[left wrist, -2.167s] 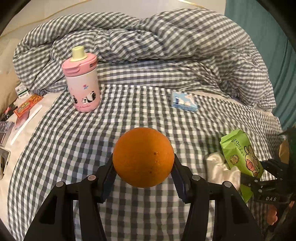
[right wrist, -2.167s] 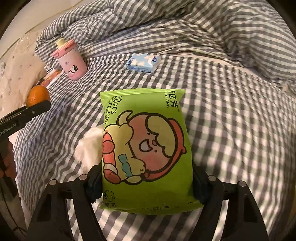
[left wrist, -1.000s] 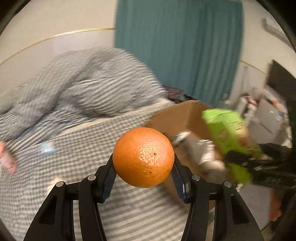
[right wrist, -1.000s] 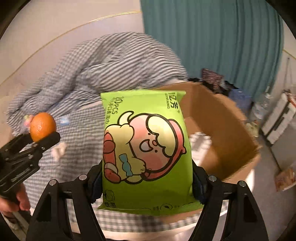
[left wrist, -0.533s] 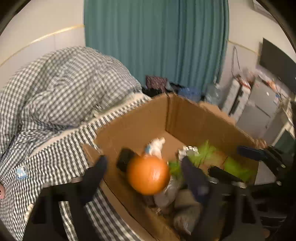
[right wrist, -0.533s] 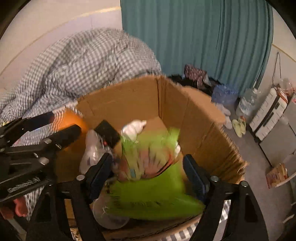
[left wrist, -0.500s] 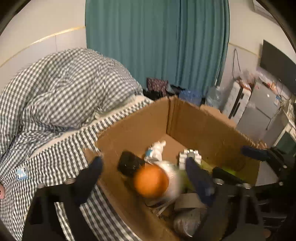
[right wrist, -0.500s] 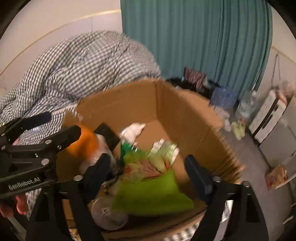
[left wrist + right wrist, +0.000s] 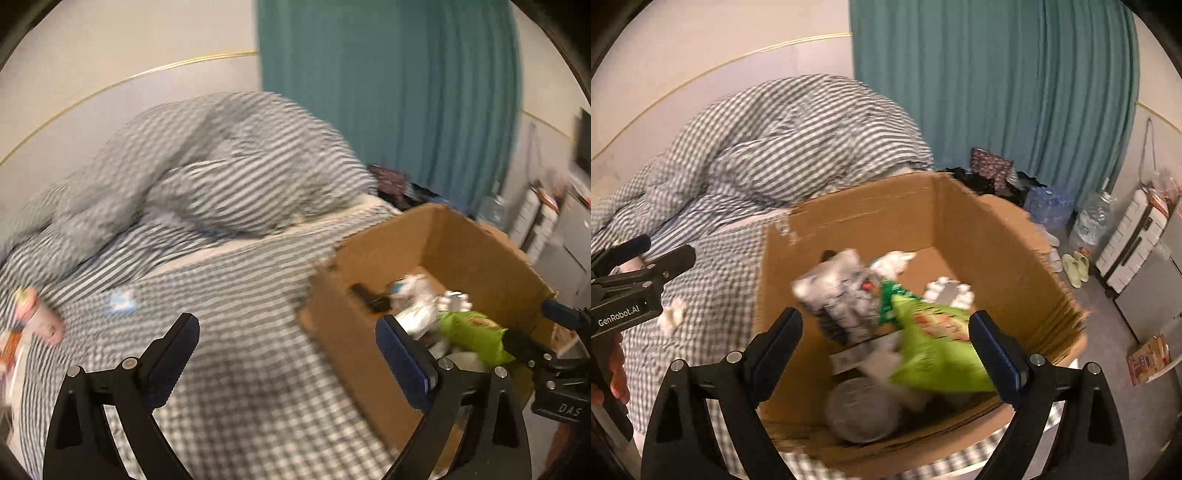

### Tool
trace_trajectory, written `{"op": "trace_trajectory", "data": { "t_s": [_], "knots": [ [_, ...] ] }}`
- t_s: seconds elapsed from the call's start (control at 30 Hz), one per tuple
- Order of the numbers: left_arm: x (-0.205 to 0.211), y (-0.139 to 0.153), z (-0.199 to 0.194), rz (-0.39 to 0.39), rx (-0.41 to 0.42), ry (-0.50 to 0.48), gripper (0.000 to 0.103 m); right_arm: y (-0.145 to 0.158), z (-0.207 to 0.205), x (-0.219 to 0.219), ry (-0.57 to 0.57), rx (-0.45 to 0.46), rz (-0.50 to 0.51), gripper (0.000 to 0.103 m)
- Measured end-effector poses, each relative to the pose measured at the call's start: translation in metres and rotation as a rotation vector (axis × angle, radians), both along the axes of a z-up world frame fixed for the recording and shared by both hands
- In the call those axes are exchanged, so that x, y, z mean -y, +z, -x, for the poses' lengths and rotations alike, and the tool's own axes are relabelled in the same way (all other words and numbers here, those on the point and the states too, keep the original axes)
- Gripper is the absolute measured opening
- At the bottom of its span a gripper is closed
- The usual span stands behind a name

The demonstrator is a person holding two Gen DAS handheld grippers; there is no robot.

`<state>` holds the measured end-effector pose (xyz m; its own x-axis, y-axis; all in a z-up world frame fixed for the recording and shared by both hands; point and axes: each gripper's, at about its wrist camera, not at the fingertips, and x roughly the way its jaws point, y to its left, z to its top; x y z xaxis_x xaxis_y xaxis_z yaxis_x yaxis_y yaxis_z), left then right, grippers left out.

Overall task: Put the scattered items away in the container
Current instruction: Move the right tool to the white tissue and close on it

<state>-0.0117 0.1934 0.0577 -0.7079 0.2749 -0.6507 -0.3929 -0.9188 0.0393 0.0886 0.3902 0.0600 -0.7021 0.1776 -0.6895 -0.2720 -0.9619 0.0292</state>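
Sitting on the bed at its edge, the open cardboard box (image 9: 990, 236) holds a heap of things: the green wipes pack (image 9: 934, 350) lies tilted against the near right side, with a crinkled silver-white bag (image 9: 838, 291) to its left, a white ruffled item (image 9: 947, 290) behind it and a grey round lid (image 9: 862, 413) near the front wall. Print on the green pack is too blurred to read. From the left wrist view the same box (image 9: 476, 254) shows at the right, the green pack (image 9: 472, 336) inside it beside a black object (image 9: 369, 299).

The right gripper (image 9: 884, 341) hangs over the box with its fingers spread wide and nothing between them. The left gripper (image 9: 286, 350) is over the checked bedsheet (image 9: 236, 332) just left of the box, its fingers likewise parted and empty; seen from the right wrist view, its body (image 9: 624, 299) carries the words "GenRobot.AI". The right gripper's body (image 9: 561, 391) shows the letters "DAS" in the left wrist view.

On the sheet lie a small blue-and-white packet (image 9: 122, 301), a pink cup (image 9: 40, 317) at the far left and a white crumpled tissue (image 9: 672, 312). A rumpled checked duvet (image 9: 790, 144) is piled behind, with a teal curtain (image 9: 993, 81) beyond.
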Motion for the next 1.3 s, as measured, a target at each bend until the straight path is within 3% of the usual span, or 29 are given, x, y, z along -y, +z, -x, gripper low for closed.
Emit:
{"op": "trace_trajectory", "data": {
  "t_s": [0.43,0.77,0.97,1.3],
  "knots": [
    [0.18,-0.003,-0.023,-0.002,0.01,0.208,0.101,0.01,0.014,0.162,0.246,-0.011,-0.023,0.092],
    [0.288,-0.045,-0.007,-0.022,0.065,0.364,0.103,-0.017,0.045,0.257,0.415,0.041,-0.005,0.092],
    [0.318,-0.075,0.023,-0.022,0.123,0.42,0.103,-0.046,0.078,0.295,0.493,0.084,0.024,0.092],
    [0.325,-0.1,0.101,-0.008,0.144,0.419,0.103,-0.107,0.168,0.341,0.597,0.16,0.004,0.092]
  ]
}}
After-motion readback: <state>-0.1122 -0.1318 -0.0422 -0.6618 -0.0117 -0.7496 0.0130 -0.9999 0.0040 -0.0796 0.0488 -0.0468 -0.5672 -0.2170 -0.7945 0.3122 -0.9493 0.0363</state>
